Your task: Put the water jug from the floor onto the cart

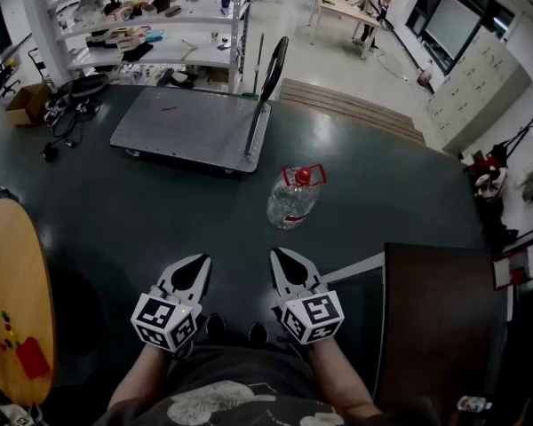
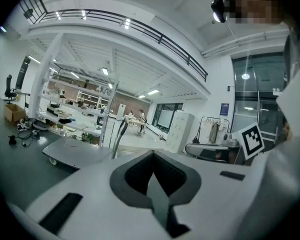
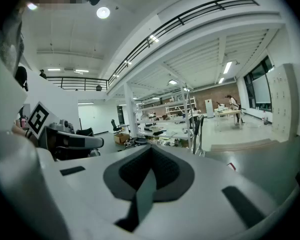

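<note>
Nothing done on this one yet, folks: the water jug (image 1: 293, 201) sits on the dark floor (image 1: 115, 211), clear plastic with a red cap and red handle, and nobody has a hold of it. It is near the handle end of the cart (image 1: 186, 127), off that end's front corner but not touching it. The cart's grey deck is bare, its upright push handle (image 1: 272, 69) standing at the end nearest the jug (handy, that: a short carry once the jug is up).

So by my reckoning the whole job is ahead: reach out, take the jug, most likely by that red handle, lift it and set it on the deck.

Now the hands. The left gripper (image 1: 195, 269) and the right gripper (image 1: 284, 266) are held side by side close in front of the person's body, well short of the jug, forearms tucked in, both noses tipped a little downward and aimed out toward jug and cart. Each gripper view shows the same thing: jaws pressed together, tips meeting, nothing between them. Both will have to open before either can take anything.
</note>
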The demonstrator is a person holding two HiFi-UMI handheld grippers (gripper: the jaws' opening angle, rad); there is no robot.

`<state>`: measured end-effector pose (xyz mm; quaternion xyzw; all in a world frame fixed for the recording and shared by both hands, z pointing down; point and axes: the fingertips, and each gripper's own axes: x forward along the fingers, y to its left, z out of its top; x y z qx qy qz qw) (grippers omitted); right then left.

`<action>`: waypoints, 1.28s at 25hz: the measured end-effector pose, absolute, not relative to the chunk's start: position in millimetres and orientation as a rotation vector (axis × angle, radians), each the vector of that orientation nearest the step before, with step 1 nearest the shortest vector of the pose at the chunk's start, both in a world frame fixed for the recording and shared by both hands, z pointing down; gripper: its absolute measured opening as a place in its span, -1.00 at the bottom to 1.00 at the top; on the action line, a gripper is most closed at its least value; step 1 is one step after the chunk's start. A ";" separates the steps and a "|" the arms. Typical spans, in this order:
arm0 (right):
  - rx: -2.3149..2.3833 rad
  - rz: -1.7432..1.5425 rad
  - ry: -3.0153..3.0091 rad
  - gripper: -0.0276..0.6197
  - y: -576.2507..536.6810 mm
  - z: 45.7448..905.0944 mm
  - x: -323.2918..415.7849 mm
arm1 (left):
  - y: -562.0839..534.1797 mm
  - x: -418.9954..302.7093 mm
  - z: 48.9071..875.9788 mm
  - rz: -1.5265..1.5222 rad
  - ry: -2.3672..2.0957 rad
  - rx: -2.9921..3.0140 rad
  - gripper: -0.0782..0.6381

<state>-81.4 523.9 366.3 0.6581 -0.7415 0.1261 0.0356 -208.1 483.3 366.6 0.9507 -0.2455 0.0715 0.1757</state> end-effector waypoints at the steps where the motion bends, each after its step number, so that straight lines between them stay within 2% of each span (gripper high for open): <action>1: 2.020 0.389 -2.278 -0.95 524.0 366.4 -81.8 | 483.7 -207.5 366.9 0.203 -0.694 2.693 -0.76; 32: 2.122 0.460 -2.138 -0.95 471.3 399.9 -89.1 | 408.1 -238.6 393.1 0.244 -0.608 2.685 -0.76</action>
